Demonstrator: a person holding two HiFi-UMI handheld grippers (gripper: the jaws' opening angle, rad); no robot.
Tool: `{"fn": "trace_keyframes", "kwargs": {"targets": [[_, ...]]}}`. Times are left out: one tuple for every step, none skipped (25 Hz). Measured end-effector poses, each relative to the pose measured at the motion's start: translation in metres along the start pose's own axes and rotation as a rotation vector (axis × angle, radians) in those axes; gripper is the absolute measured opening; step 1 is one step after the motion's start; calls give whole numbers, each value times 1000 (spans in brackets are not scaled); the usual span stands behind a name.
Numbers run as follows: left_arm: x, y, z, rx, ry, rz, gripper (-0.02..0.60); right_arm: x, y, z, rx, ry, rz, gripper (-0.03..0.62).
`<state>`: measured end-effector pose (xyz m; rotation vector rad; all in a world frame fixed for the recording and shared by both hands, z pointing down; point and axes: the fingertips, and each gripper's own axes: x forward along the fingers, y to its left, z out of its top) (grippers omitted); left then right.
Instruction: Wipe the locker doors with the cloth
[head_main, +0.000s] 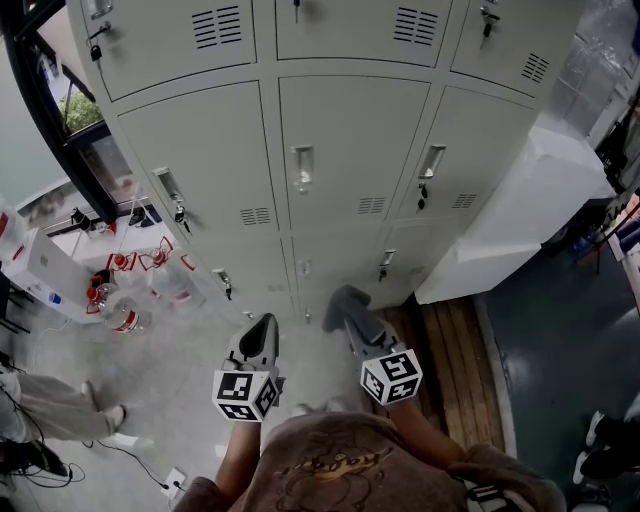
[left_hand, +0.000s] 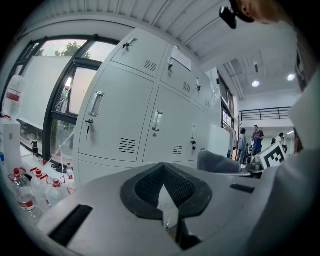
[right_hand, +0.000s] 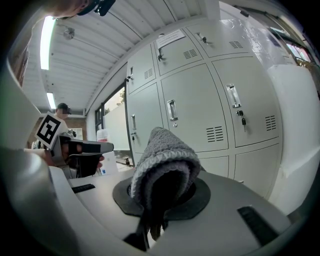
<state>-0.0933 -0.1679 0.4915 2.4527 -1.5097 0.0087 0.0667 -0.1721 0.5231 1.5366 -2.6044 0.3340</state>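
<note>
A bank of grey locker doors (head_main: 350, 150) with handles and vents stands in front of me. My right gripper (head_main: 347, 308) is shut on a grey knitted cloth (head_main: 345, 300), which is held in the air short of the lower lockers. The right gripper view shows the cloth (right_hand: 162, 150) bulging out over the jaws, with the doors (right_hand: 200, 110) behind it. My left gripper (head_main: 262, 332) hangs beside it to the left, shut and holding nothing. In its own view its pads (left_hand: 150, 187) meet at the tips, facing the doors (left_hand: 120, 115).
Water bottles (head_main: 125, 310) and small items lie on the floor at the left, below a dark window frame (head_main: 60, 110). A white wrapped block (head_main: 530, 200) stands against the lockers on the right, on wooden boards (head_main: 450, 340). A person's legs (head_main: 60, 410) show at lower left, shoes (head_main: 605, 440) at lower right.
</note>
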Motion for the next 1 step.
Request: {"fn": "trace_keyframes", "kwargs": {"targets": [[0,0,0,0,1,1,2,0,0,0,0,0,1,32]]}}
